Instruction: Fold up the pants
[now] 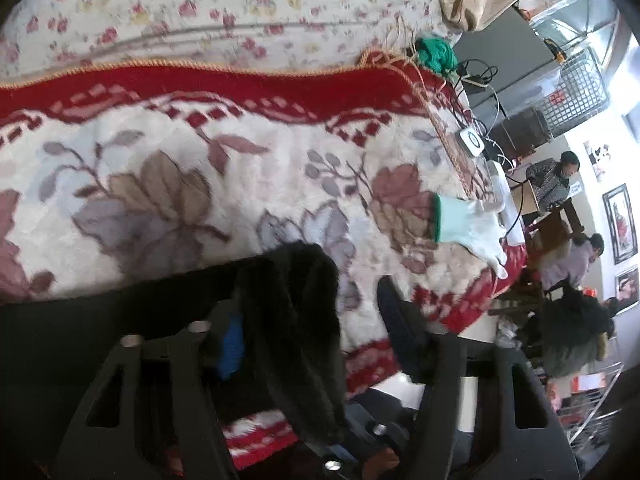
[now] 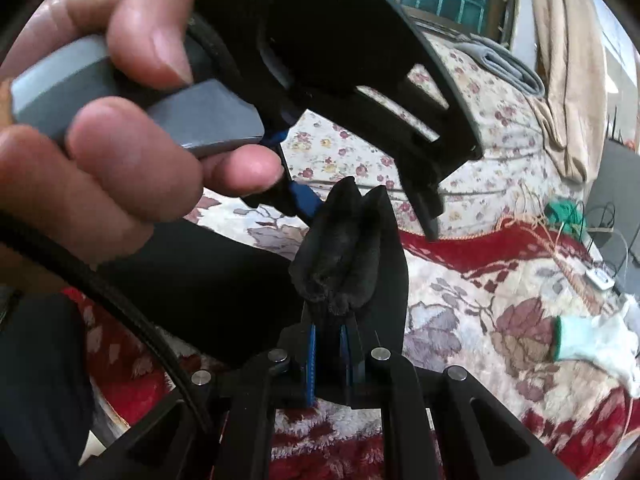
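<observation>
The black pants [image 1: 288,320] lie over a red and cream floral blanket [image 1: 200,184]. In the left wrist view a bunched fold of them hangs between my left gripper's [image 1: 316,320] wide-apart fingers, against the blue-padded one [image 1: 232,344]. In the right wrist view my right gripper [image 2: 332,320] is shut on a bunched black edge of the pants [image 2: 344,256]. The left gripper [image 2: 368,208], held by a bare hand [image 2: 104,152], hovers open just above and beyond that bunch.
A white glove with a green cuff [image 1: 472,228] lies on the blanket to the right. A green yarn ball [image 1: 436,54], cables and a white box [image 1: 472,142] sit at the table's far edge. A pale flowered sheet [image 1: 200,4] lies behind. People sit at the right.
</observation>
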Demonstrator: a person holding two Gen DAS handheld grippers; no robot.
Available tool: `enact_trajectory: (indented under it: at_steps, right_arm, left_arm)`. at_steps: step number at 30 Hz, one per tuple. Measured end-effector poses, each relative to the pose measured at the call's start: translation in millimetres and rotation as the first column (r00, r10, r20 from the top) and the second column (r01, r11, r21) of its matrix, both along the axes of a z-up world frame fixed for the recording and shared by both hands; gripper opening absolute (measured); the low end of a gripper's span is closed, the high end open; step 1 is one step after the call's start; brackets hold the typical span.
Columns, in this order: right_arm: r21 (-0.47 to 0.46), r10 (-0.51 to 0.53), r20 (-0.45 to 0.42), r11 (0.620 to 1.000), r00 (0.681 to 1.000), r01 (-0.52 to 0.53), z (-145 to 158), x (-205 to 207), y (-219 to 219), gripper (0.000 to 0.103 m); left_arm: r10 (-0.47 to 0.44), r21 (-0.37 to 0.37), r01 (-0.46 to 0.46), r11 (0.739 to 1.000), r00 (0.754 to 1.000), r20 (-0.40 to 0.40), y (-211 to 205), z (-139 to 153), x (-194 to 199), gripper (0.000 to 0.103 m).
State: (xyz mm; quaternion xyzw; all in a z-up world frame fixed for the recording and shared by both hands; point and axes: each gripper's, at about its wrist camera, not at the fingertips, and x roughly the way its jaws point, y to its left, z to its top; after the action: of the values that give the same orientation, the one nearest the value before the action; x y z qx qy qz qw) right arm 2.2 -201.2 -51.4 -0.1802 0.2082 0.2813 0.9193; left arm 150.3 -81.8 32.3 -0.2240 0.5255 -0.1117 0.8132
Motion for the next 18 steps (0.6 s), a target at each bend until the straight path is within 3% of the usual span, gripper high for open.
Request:
enact_trajectory:
  at_steps: [1, 2, 5, 8, 11, 18]
  right_arm:
    - [-0.017, -0.007, 0.014, 1.000, 1.000, 0.007, 0.4, -2.7, 3.5, 0.009]
    - [-0.028, -0.017, 0.019, 0.999, 1.000, 0.018, 1.3, -5.1, 7.6, 0.009]
    - [-0.037, -0.016, 0.034, 0.999, 0.999, 0.017, 5.1, -16.1, 23.7, 0.009]
    - [-0.079, 0.025, 0.083, 0.997, 0.996, -0.019, 10.2, -34.7, 55.3, 0.009]
    - [-0.131, 0.073, 0.132, 0.990, 0.989, -0.056, 9.9, -49.8, 85.1, 0.009]
    - [-0.265, 0.212, 0.205, 0.952, 0.956, -0.154, 8.4, -89.4, 179.4, 0.009]
  left_arm:
    - [0.003, 0.014, -0.004, 1.000, 1.000, 0.009, 4.5, 2.3, -2.5, 0.017]
    - [0.011, 0.010, -0.011, 1.000, 1.000, 0.017, 11.1, 4.9, -5.3, 0.013]
    - [0.055, -0.056, -0.054, 0.997, 0.998, 0.008, 44.5, 7.9, -18.8, 0.009]
    - [0.084, -0.051, -0.084, 0.995, 0.996, 0.008, 77.0, 8.5, -34.5, 0.009]
    - [0.111, -0.092, -0.110, 0.990, 0.994, 0.014, 116.4, 8.7, -55.6, 0.009]
    - [0.185, -0.084, -0.182, 0.980, 0.982, 0.032, 199.4, 10.4, -94.6, 0.009]
